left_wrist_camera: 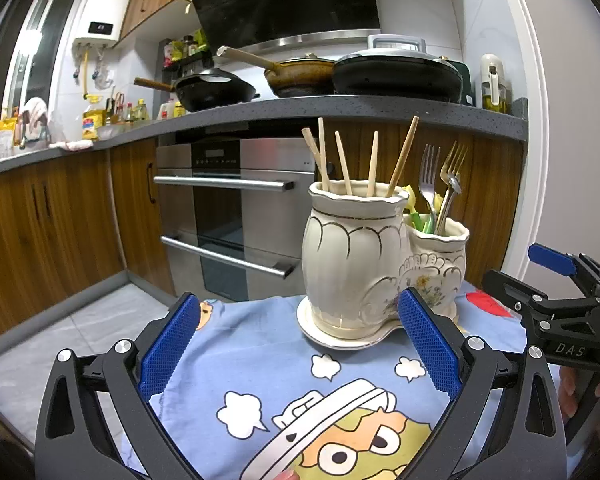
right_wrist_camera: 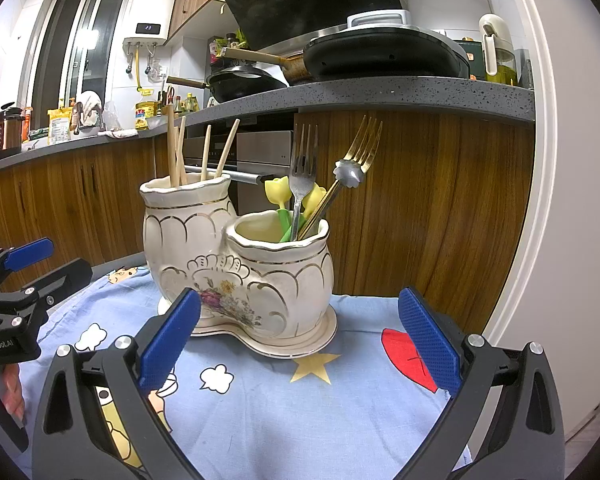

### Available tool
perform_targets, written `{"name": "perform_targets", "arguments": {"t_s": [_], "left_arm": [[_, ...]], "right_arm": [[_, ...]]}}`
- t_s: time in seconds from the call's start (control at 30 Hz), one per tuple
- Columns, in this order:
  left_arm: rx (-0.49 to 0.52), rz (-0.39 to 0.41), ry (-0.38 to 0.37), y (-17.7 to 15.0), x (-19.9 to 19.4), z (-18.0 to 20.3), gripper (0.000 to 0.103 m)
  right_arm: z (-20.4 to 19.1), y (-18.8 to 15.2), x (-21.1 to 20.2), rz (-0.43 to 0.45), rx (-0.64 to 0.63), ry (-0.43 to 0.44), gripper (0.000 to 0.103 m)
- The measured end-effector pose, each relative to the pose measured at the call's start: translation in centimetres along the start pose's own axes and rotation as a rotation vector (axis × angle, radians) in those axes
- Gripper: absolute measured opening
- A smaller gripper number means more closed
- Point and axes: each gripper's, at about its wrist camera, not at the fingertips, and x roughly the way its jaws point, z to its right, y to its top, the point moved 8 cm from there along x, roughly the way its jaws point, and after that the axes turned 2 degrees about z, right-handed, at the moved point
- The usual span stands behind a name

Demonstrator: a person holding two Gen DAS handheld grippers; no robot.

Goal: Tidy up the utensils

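A cream ceramic double holder (left_wrist_camera: 352,264) (right_wrist_camera: 236,272) stands on its saucer on a blue cartoon cloth. Several wooden chopsticks (left_wrist_camera: 346,164) (right_wrist_camera: 204,152) stick up from the tall pot. The short pot (left_wrist_camera: 440,248) (right_wrist_camera: 276,256) holds a silver fork (right_wrist_camera: 304,160), a gold fork (right_wrist_camera: 366,140), small tongs (right_wrist_camera: 350,174) and yellow tulip-shaped picks (right_wrist_camera: 278,192). My left gripper (left_wrist_camera: 300,304) is open just in front of the holder, nothing between its blue pads. My right gripper (right_wrist_camera: 300,300) is open too, facing the short pot. Each gripper shows at the edge of the other view.
The blue cloth (left_wrist_camera: 260,360) (right_wrist_camera: 260,392) covers a small table. Behind it run wooden cabinets (right_wrist_camera: 420,200), a steel oven (left_wrist_camera: 236,208) and a grey counter (left_wrist_camera: 340,108) loaded with pans. A white door frame (right_wrist_camera: 540,160) stands at the right. Floor tiles lie to the left.
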Motion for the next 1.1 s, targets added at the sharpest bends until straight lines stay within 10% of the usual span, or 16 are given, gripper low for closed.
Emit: {"name": "perform_targets", "arguments": {"t_s": [1.1], "left_arm": [[-0.009,-0.018,0.028,-0.4,-0.1,-1.1,0.098]], "right_arm": [[0.0,0.0,0.0,-0.001,-0.001,0.0,0.098]]}}
